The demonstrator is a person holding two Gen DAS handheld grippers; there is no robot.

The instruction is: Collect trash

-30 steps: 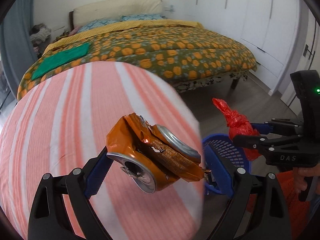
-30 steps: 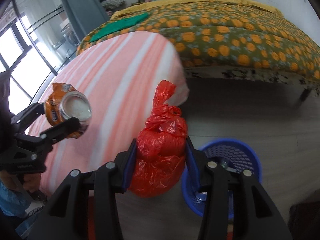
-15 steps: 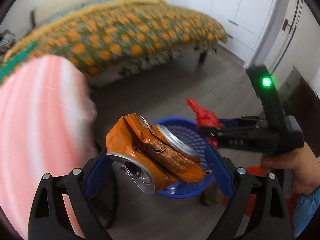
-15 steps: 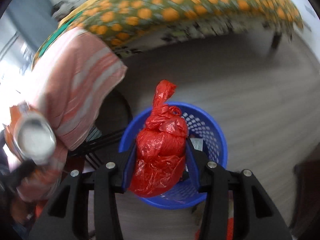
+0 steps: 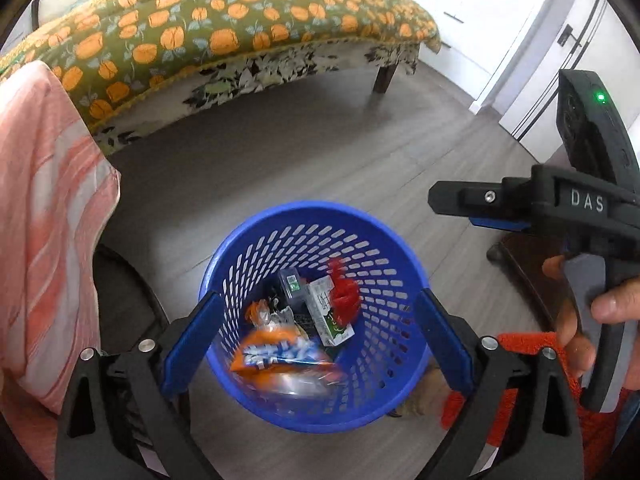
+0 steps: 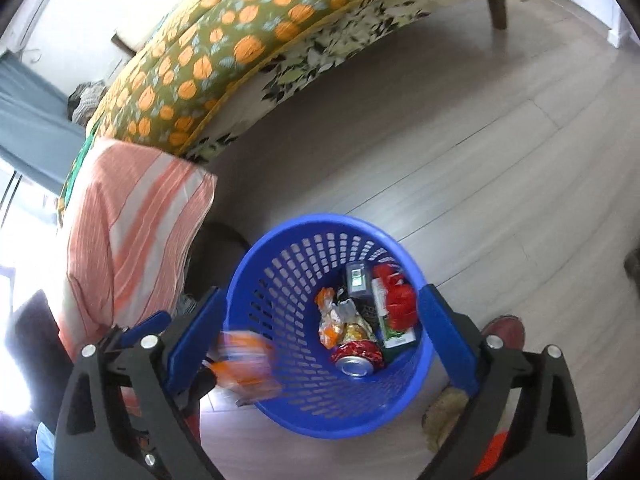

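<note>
Falling orange can (image 5: 280,354), blurred, between spread left gripper (image 5: 316,340) jaws, over basket (image 5: 320,210).

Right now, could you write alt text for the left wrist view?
The open left gripper hangs over a blue basket as a blurred orange can falls in, joining a red bag and a carton; the right gripper is alongside.

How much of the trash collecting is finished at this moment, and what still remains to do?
Nearly finished. The red bag lies in the blue basket beside a carton and a red can. The orange can, blurred, is dropping in. The left gripper and right gripper are both open and empty. No other trash shows.
</note>
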